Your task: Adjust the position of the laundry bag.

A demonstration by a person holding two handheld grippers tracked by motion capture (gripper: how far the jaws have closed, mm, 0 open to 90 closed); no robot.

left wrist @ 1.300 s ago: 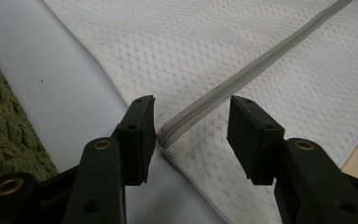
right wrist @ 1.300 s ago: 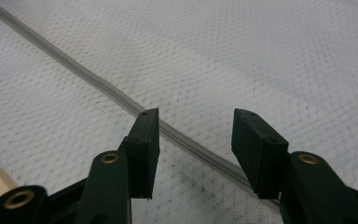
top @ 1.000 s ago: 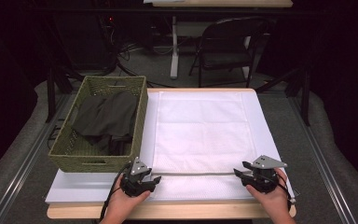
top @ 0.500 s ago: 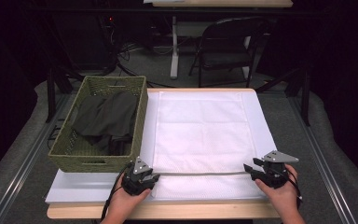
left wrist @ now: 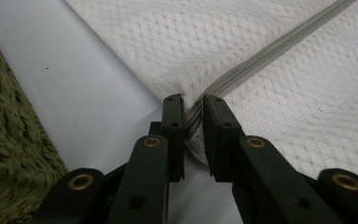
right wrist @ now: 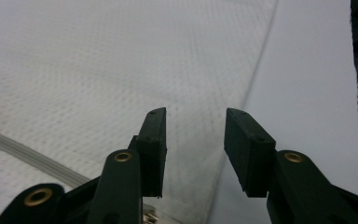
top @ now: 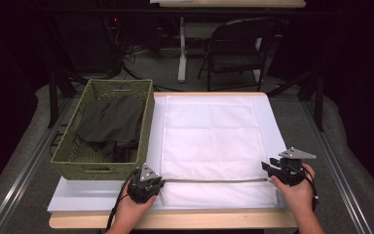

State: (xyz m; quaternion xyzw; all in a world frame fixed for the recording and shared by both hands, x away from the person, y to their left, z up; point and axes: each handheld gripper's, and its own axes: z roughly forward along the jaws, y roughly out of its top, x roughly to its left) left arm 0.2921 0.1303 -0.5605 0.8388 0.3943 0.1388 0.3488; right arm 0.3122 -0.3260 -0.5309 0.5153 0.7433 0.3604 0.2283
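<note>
**Left corner gripped, right edge still free**

Rightward goes the right hand-held gripper (top: 272, 169), jaws narrowing but apart over the white towel (top: 213, 141) spread on the surface (top: 87, 197); left hand-held gripper (left wrist: 193, 105) has closed, clamping its striped corner. Folding remains.

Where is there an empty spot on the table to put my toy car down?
A bare strip of the white board lies in front of the green basket, beside the left gripper. A thin strip runs between the white towel and the board's right edge, above the right gripper. The basket is crowded with dark cloth.
</note>
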